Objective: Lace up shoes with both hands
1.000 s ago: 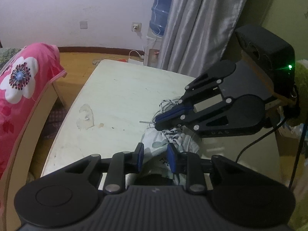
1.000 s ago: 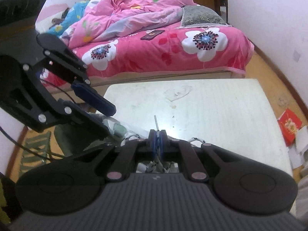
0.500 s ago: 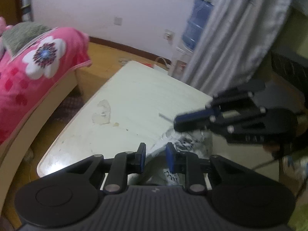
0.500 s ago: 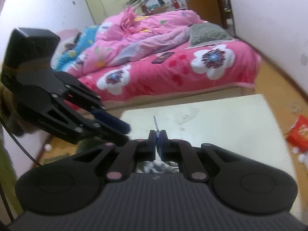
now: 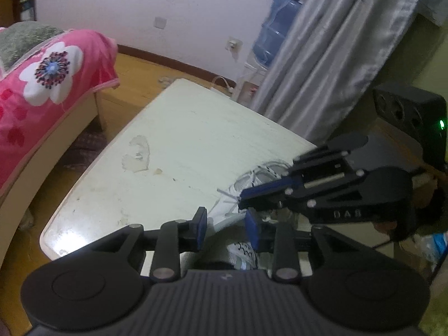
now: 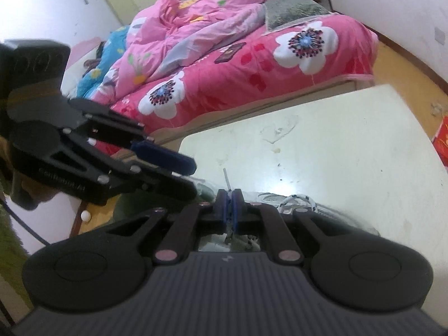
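White mesh sneaker [image 5: 246, 184] on the scuffed cream counter [image 5: 179, 151], right hand-held gripper [image 6: 230, 196] clenched on its white lace tip [image 6: 226, 177], left hand-held gripper [image 5: 225, 225] opening, nothing between its blue pads

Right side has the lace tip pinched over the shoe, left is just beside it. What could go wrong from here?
1. The right gripper holds the lace near its tip only; a tug could pull it out of the fingers.
2. The left gripper is opening with the white shoe below it, apparently unheld, so the shoe may slide on the table.
3. The grippers sit very close together and could collide.
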Tool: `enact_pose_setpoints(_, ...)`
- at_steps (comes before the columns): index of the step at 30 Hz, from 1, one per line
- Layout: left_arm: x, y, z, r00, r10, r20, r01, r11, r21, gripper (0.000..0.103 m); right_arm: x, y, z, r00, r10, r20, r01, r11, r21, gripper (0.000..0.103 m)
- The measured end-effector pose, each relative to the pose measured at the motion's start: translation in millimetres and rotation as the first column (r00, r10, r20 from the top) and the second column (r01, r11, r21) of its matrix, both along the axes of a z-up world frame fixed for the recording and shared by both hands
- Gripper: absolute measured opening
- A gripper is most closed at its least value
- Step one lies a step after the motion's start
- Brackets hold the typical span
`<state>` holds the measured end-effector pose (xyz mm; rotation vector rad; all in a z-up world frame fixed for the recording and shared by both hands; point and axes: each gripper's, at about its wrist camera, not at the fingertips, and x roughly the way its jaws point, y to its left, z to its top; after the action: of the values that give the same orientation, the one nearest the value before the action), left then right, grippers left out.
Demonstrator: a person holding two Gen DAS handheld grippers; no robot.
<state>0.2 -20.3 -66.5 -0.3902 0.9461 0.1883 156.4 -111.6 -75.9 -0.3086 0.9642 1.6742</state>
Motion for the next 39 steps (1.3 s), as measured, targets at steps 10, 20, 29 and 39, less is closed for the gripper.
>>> enact_pose_setpoints(10,9,-35,1,0.964,-0.246,-0.100,0.264,0.929,0.260,0.023,3,-3,-3,0.999,-0.039,-0.014,0.039,0.999,-0.014,0.006)
enact_pose_setpoints(20,17,-31,-8,0.965,-0.241,-0.106,0.261,0.928,0.267,0.015,6,-7,-5,0.998,-0.055,-0.029,0.055,0.998,0.001,0.006)
enact_pose_setpoints(29,-2,26,-19,0.997,0.075,0.005,-0.073,0.990,-0.118,0.016,16,-15,-1,1.000,0.018,-0.014,-0.018,1.000,0.024,0.006)
enact_pose_setpoints(39,-8,36,-22,0.995,0.097,0.026,-0.091,0.980,-0.175,0.016,19,-5,6,0.968,0.231,0.095,-0.237,0.970,0.057,0.006)
